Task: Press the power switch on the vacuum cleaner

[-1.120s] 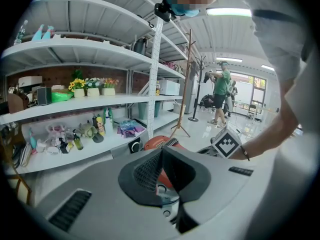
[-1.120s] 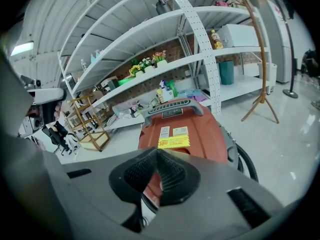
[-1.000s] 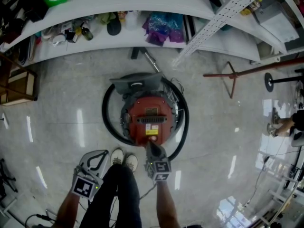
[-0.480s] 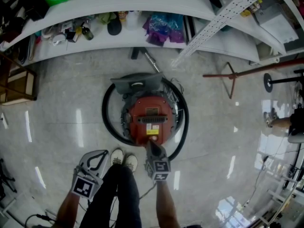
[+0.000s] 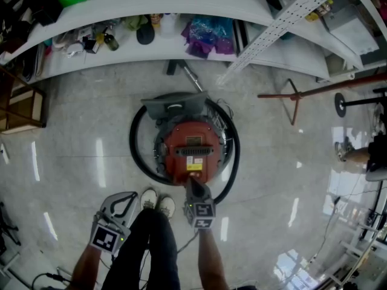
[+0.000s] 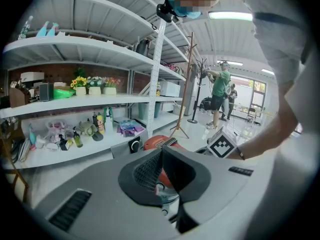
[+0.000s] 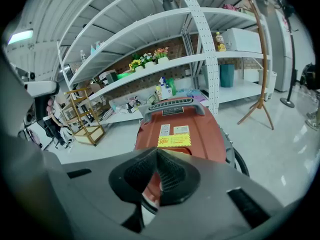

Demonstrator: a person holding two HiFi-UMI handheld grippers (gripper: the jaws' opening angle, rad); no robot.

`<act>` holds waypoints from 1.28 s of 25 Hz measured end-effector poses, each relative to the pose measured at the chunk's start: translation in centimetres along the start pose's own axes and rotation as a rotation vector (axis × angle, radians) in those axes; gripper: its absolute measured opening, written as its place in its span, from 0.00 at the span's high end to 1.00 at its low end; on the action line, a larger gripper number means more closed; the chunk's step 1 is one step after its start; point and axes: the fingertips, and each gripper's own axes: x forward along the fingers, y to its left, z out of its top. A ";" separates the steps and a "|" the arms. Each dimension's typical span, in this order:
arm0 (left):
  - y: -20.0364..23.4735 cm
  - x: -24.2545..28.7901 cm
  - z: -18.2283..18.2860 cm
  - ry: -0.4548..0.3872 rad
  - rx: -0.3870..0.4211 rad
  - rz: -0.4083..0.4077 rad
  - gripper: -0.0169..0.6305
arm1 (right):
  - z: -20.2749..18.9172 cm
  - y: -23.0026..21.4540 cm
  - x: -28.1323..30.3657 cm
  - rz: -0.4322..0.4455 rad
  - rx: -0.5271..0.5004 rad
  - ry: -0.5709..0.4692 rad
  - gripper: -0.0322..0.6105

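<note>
The round red canister vacuum cleaner (image 5: 192, 145) sits in the middle of the pale glossy floor (image 5: 78, 138), ringed by its coiled black hose (image 5: 138, 156), just ahead of my operator's white shoes (image 5: 158, 201). I cannot make out the power switch itself. If it lies on the near end of the body, below the yellow label (image 5: 193, 167), the tool now covers it.

My right gripper (image 5: 195, 189) has its jaws pressed fully together with nothing between them. Its tip is planted at the near edge of the red shell, and its own camera shows the closed tip (image 7: 157, 151) just under that label (image 7: 174, 140).

Over the last second it has hardly moved: the marker cube crept a touch toward the machine and the tip held its spot. I read that as the press being made or held, not an approach. No light or other sign tells me whether the switch has tripped.

My left gripper (image 5: 130, 196) hangs idle beside the operator's leg, well apart from the vacuum, its jaws also closed on nothing (image 6: 161, 151). White metal shelving (image 5: 181, 53) stands beyond the vacuum.
</note>
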 end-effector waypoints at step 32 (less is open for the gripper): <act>-0.7 0.2 -0.8 0.012 0.018 -0.023 0.96 | -0.1 0.1 1.2 -0.019 0.022 0.002 0.93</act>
